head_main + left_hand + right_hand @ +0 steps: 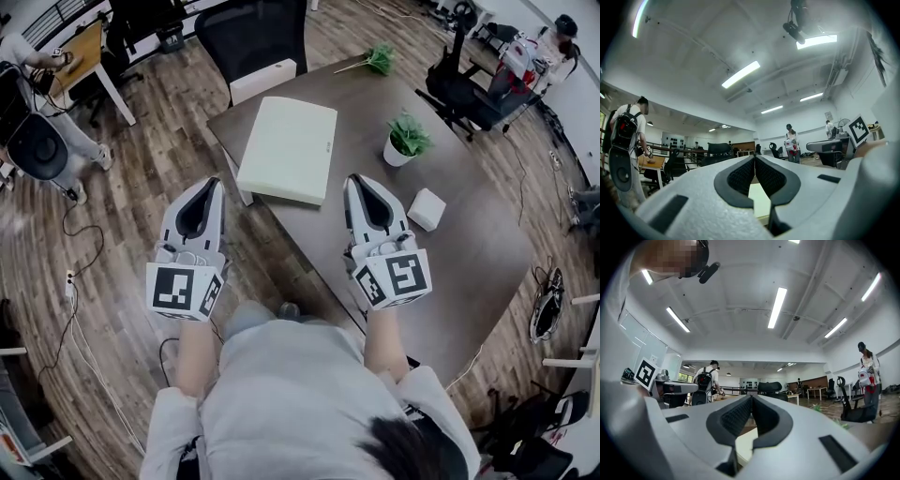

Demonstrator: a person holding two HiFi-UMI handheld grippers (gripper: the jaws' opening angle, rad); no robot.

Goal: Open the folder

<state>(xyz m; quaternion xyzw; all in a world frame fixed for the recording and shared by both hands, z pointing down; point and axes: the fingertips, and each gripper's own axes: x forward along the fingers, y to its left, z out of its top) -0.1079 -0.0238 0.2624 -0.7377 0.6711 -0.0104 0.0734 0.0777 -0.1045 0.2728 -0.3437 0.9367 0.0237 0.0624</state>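
Now | left gripper [207,184] and right gripper [357,180]: jaws pressed together, empty, probably lining up my approach | folder [288,150]: closed, flat on table [469,244], upper centre, just beyond both tips.

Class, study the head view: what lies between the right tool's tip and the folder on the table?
Nothing lies there. In the head view only a short stretch of bare dark table separates the right tool from the closed cream folder.

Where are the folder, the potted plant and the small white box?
folder [286,150], head view, middle of its closed cover.
potted plant [409,137], head view, its green leaves.
small white box [427,208], head view, its top face.
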